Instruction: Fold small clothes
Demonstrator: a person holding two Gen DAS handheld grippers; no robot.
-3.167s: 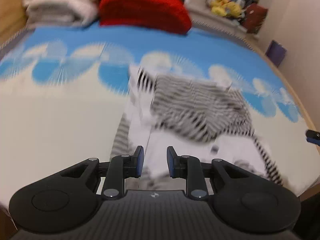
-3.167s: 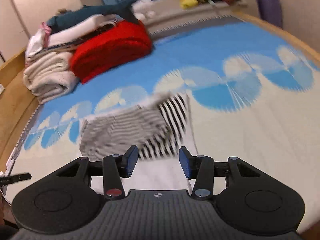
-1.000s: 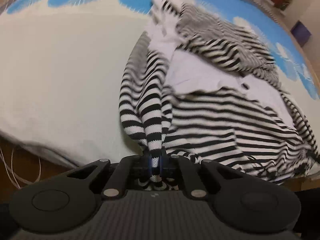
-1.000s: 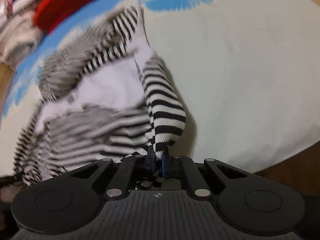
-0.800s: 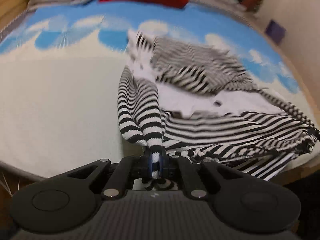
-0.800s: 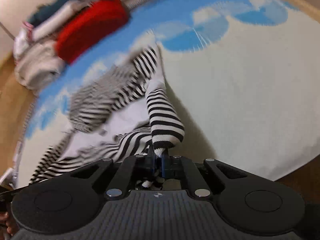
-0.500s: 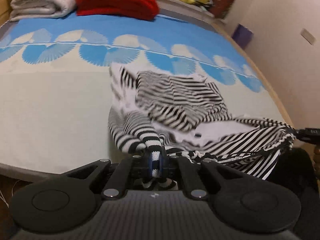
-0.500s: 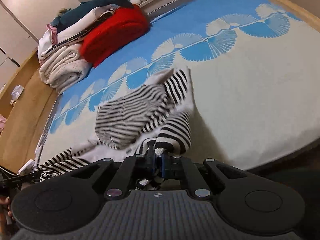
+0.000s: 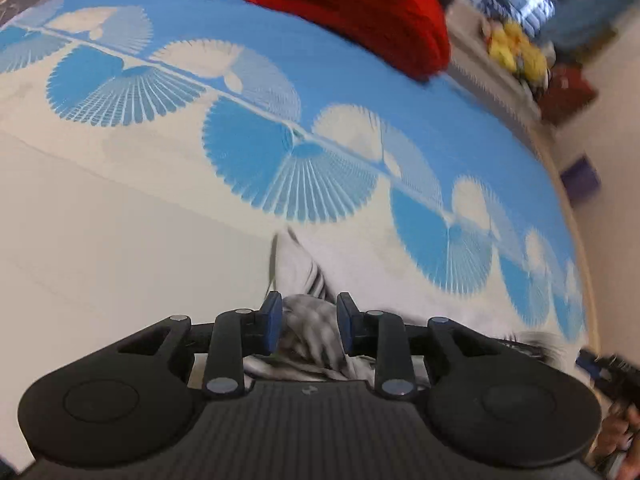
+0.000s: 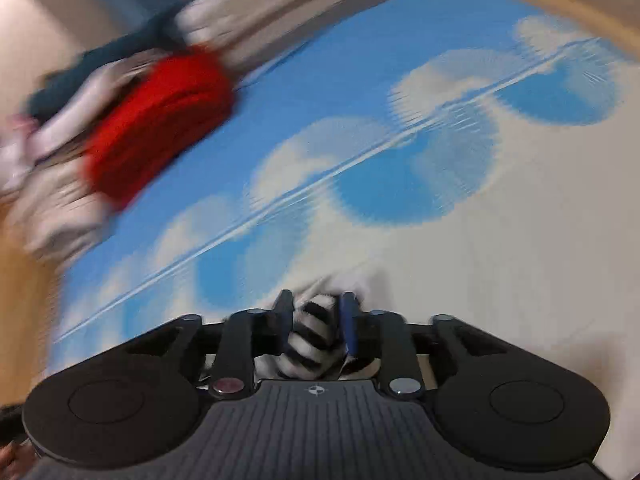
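Striped garment point(image 10: 314, 336): soft knit, light, limp, no stiffness to hold a crease unaided; lying bunched on blue-and-cream bed cover point(image 9: 120, 216), directly under both tools. Left gripper point(image 9: 308, 322) jaws just been opening, blurred striped cloth between them, pads clear of it, so released. Right gripper point(image 10: 316, 320) likewise just opening, striped cuff between jaws, apparently let go. Best taken at cuffs or hem corners, thick ribbed edges, less prone to slipping than the thin white panel. Red folded blanket point(image 9: 360, 12) well apart
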